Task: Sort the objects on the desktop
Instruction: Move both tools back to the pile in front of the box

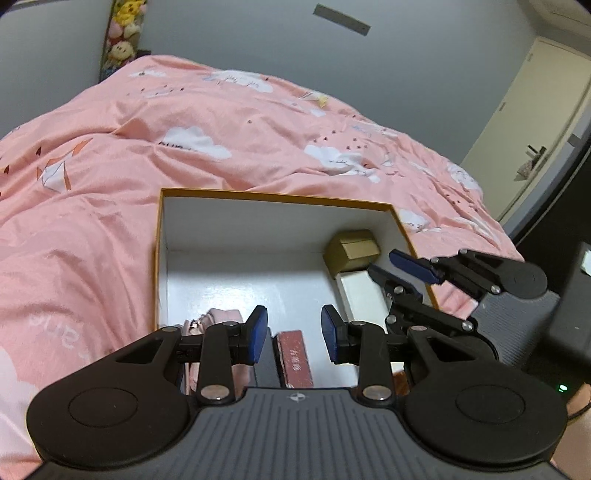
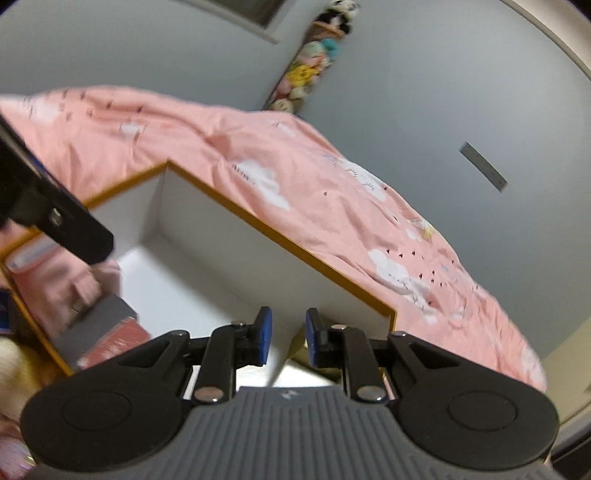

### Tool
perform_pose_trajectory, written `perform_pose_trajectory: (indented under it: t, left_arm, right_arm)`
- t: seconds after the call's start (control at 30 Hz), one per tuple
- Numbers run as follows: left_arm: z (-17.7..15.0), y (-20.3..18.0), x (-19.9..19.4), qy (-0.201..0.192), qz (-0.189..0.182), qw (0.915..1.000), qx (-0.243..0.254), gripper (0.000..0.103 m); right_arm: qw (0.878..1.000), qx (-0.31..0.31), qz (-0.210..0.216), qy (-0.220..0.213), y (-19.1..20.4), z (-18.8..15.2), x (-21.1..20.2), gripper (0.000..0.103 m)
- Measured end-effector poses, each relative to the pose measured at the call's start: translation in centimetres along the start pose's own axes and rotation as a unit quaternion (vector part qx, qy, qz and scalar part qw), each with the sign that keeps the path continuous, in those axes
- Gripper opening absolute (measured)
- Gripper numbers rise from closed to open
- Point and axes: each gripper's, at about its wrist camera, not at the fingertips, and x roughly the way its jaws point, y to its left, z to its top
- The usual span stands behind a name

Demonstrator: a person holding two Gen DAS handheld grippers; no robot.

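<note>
This is a bedroom in a home. A bed carries a pink cotton duvet with white cloud prints, a hanging column of soft plush toys stands against the grey wall, and a cream door is near.

Part of a white word, upside down and cut off, reading roughly "ove", is printed on the pink bedcover. A red box inside the open box carries small characters too blurred to read. Nothing else is legible.
</note>
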Motion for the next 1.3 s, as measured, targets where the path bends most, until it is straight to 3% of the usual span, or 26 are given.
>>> perform_pose_trajectory:
  t: [0.07,0.2,0.33,0.6,0.97,1.07,1.17,1.3]
  left_arm:
    - [-0.6,-0.4,-0.4,0.001,-0.005,1.0000,0.004,0.036]
    - [-2.1,-1.3,-1.3,0.002,-0.016,0.9998,0.012,0.036]
    - [-3.8,-1.7,-1.9,0.007,-0.016,0.9998,0.004,0.036]
    - [-7.1,-2.6,-1.9,0.060,-0.010,0.9981,0.006,0.036]
    - [-10.5,-4.2,-2.6,0.116,-0.016,0.9928,0.027,0.036]
    - [-11.2,-4.0,-2.5,0.141,-0.030,0.9891,0.029,0.036]
    - [-11.3,-3.5,-2.4,0.153,-0.036,0.9873,0.024,0.036]
    - [-10.4,-3.1,-3.8,0.124,-0.008,0.9903,0.062,0.036]
  right_arm:
    - [1.000,0.025,-0.002,-0.009,0.4,-0.5,-1.2,0.030]
    - [0.996,0.092,0.010,-0.018,0.5,-1.9,-3.6,0.035]
    - [0.983,0.180,0.038,-0.013,-0.2,-3.3,-5.6,0.036]
    - [0.960,0.261,0.098,-0.003,0.5,-6.1,-9.2,0.042]
    - [0.950,0.293,0.099,0.037,1.8,-8.5,-12.0,0.044]
    - [0.946,0.303,0.087,0.069,1.7,-9.1,-12.1,0.044]
    - [0.932,0.335,0.088,0.110,1.2,-10.3,-11.3,0.044]
    - [0.913,0.377,0.093,0.130,-0.3,-11.5,-10.5,0.044]
